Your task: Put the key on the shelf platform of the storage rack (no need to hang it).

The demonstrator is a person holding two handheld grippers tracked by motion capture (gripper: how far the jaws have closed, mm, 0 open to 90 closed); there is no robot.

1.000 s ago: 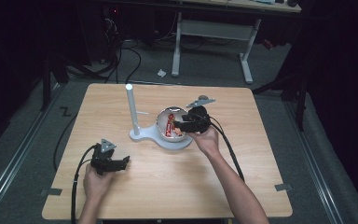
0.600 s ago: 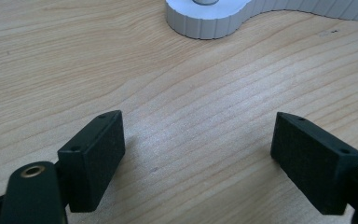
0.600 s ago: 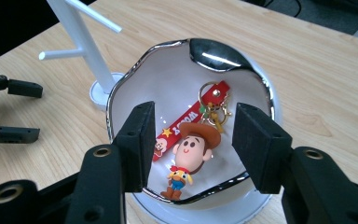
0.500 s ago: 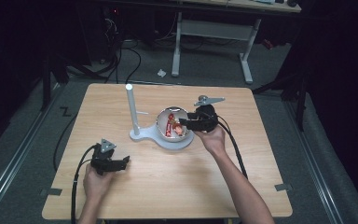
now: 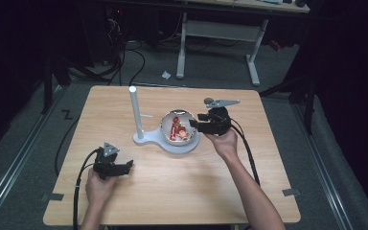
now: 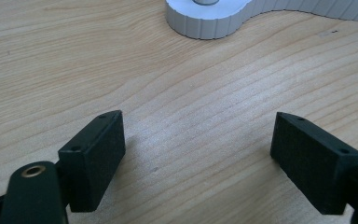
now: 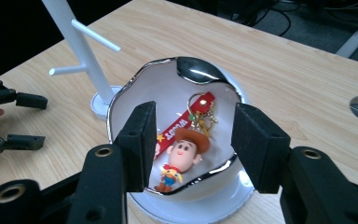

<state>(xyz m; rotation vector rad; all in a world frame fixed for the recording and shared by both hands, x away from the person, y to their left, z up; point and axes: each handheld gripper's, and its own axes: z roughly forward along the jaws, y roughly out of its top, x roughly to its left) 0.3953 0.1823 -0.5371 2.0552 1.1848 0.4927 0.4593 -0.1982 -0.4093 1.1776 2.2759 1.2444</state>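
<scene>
A white bowl (image 5: 165,125) with a silvery rim (image 7: 121,100) sits on the round base of a white stand (image 5: 146,139). In it lies a cowboy figure keychain (image 7: 185,150) with a red strap (image 5: 178,130). My right gripper (image 5: 194,125) hovers at the bowl's right edge and points over it. Its jaws (image 7: 191,144) have just been closing; they stand partly open, with nothing between the pads and the keychain lying below them. My left gripper (image 5: 129,165) rests low on the table at the front left, open and empty (image 6: 198,154).
The stand's thin white pole (image 5: 135,112) with side pegs (image 7: 81,46) rises left of the bowl. Its ribbed base (image 6: 214,21) lies ahead of the left gripper. Bare wooden tabletop (image 5: 182,191) spreads across the front. A dark floor with cables surrounds the table.
My right gripper has drawn a little to the right and upward from over the bowl, and its jaws have narrowed. The left gripper has stayed in place.
</scene>
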